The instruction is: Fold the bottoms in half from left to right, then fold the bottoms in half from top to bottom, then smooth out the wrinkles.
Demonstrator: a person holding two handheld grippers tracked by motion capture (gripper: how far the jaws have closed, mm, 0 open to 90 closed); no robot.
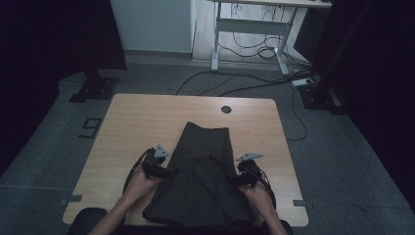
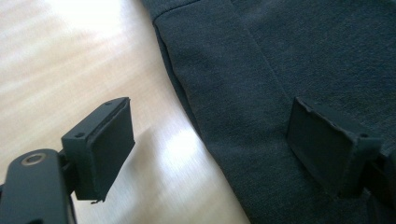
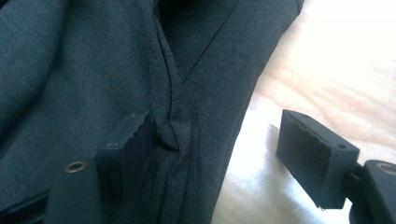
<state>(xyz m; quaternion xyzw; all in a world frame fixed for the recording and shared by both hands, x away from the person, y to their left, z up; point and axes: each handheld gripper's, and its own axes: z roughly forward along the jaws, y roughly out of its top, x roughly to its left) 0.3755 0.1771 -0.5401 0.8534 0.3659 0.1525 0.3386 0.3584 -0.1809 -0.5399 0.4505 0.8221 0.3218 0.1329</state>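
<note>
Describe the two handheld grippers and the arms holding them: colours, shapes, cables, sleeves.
Both the left gripper and the right gripper are black, each topped by a grey three-cornered plate and trailing a black cable. Their jaws are blocky black pads; the right's look ridged. The forearms are bare, no sleeves visible.

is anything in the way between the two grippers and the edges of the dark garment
Nothing visible. The left gripper straddles the dark garment's left edge with open jaws, one over the table. The right gripper straddles the right edge likewise.

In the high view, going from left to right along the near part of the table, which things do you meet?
Left hand-held gripper → dark garment → right hand-held gripper, all on the wooden table.
</note>
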